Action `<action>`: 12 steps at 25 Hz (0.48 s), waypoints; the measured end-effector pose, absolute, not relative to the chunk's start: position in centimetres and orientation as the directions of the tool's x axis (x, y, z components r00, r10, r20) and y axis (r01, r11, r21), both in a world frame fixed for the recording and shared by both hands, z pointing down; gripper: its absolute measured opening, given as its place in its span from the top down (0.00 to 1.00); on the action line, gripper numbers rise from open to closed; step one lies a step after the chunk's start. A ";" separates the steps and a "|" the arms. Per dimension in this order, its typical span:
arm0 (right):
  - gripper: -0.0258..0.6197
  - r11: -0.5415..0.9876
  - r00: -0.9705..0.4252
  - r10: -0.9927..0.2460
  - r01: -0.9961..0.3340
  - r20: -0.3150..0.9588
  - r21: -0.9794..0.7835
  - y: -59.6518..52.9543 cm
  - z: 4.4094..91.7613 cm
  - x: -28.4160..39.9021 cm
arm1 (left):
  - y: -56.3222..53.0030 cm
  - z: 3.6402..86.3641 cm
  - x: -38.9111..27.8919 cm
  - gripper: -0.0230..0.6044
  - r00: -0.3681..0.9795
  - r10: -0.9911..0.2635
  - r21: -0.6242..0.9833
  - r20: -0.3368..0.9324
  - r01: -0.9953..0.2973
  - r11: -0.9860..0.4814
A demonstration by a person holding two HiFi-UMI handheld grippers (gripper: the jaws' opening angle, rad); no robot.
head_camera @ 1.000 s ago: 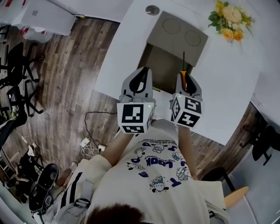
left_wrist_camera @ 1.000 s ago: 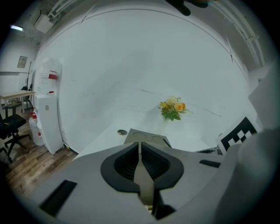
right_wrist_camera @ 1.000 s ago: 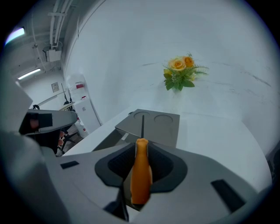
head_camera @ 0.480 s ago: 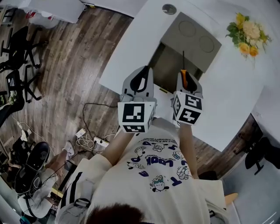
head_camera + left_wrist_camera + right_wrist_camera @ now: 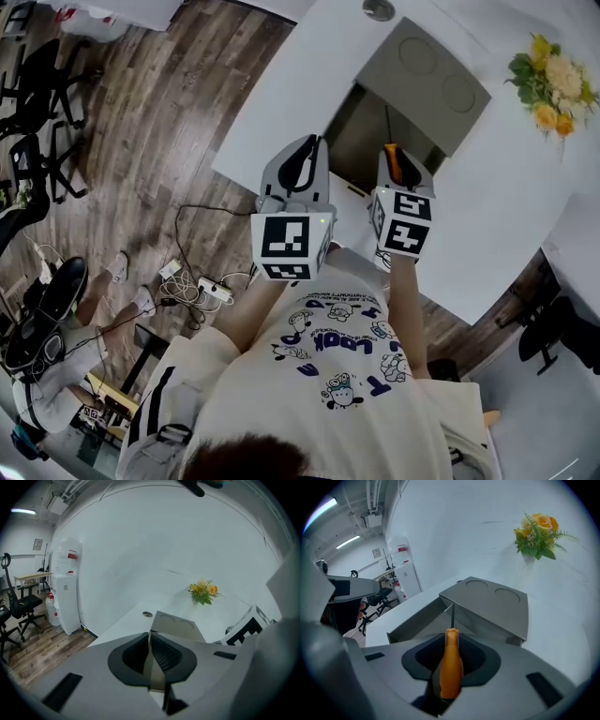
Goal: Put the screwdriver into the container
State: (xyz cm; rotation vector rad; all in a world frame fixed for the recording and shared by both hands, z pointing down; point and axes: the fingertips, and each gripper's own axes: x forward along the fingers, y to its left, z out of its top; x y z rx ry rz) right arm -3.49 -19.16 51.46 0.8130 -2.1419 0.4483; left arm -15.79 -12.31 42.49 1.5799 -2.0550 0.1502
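Orange-handled screwdriver (image 5: 451, 670) sits clamped in the right gripper (image 5: 401, 187), its shaft pointing over the grey container (image 5: 492, 604)'s open half. The left gripper (image 5: 150, 660) is closed and empty. Released early, the screwdriver may hit the rim and bounce out.

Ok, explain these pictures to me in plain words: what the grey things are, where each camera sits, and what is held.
No robot here: a person holds two hand-held grippers, each with a marker cube at its back. The head view looks down from the person's head; the two gripper views ride on the grippers and look along their jaws. The left gripper is shut and empty. The right gripper is clamped on the orange handle of a screwdriver, its shaft pointing toward the open grey container on the white table. A bunch of flowers stands further off.
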 end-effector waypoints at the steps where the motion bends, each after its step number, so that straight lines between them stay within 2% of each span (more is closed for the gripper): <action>1: 0.79 0.737 -0.484 -0.394 -0.674 0.781 -0.046 -19.1 51.7 -3.5 | -12.3 42.7 -15.8 0.92 -0.168 -0.861 0.233 0.480 -0.922 0.310; 12: 0.79 0.764 -0.424 -0.302 -0.643 0.854 -0.049 -18.3 54.3 -3.3 | -12.1 44.1 -15.7 0.92 -0.159 -0.845 0.244 0.510 -0.916 0.319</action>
